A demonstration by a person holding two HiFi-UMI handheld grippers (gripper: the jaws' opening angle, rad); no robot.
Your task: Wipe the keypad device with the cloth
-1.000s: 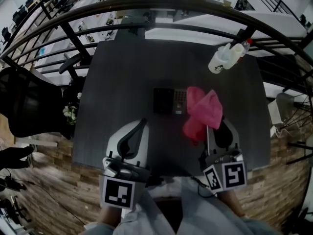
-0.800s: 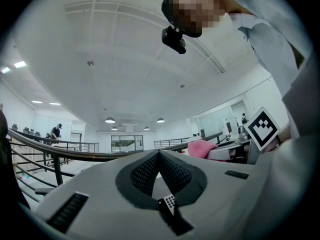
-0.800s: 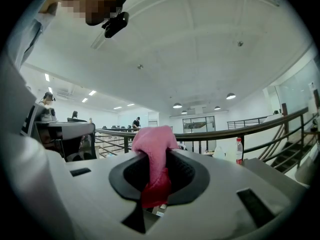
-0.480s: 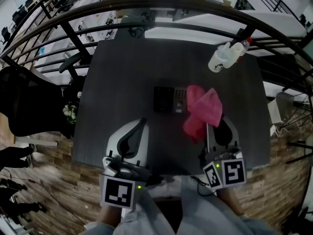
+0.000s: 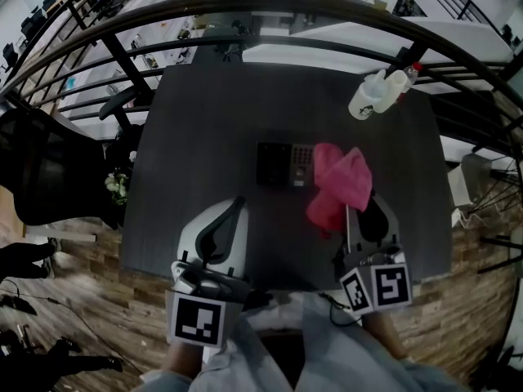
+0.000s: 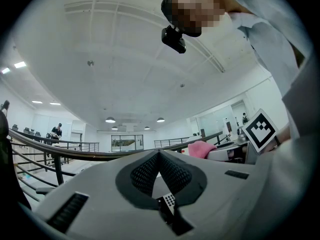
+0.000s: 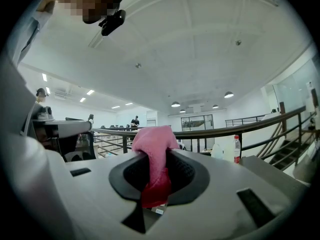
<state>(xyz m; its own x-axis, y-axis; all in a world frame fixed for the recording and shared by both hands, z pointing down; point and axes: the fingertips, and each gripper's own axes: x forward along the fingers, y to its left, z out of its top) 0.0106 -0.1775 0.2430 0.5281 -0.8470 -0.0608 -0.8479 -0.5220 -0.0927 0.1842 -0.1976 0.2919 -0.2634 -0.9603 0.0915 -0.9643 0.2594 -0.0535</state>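
Observation:
On the dark table (image 5: 204,121) lies the black keypad device (image 5: 278,167), flat near the middle. A pink cloth (image 5: 339,182) hangs over its right end, and my right gripper (image 5: 346,212) is shut on the cloth's near part. In the right gripper view the pink cloth (image 7: 152,146) bulges up between the jaws of the right gripper (image 7: 156,160). My left gripper (image 5: 239,203) hovers near the table's front edge, left of the device, shut with nothing in it. In the left gripper view the tips of the left gripper (image 6: 159,154) meet, and the keypad (image 6: 169,200) shows beneath them.
A clear plastic cup and a red-capped bottle (image 5: 377,94) stand at the table's far right corner; the bottle (image 7: 237,149) also shows in the right gripper view. A dark curved railing (image 5: 270,11) runs behind the table. A black chair (image 5: 49,170) stands to the left.
Both grippers, the cloth and the device stay where they were. Only people on the floor at the lower left shift.

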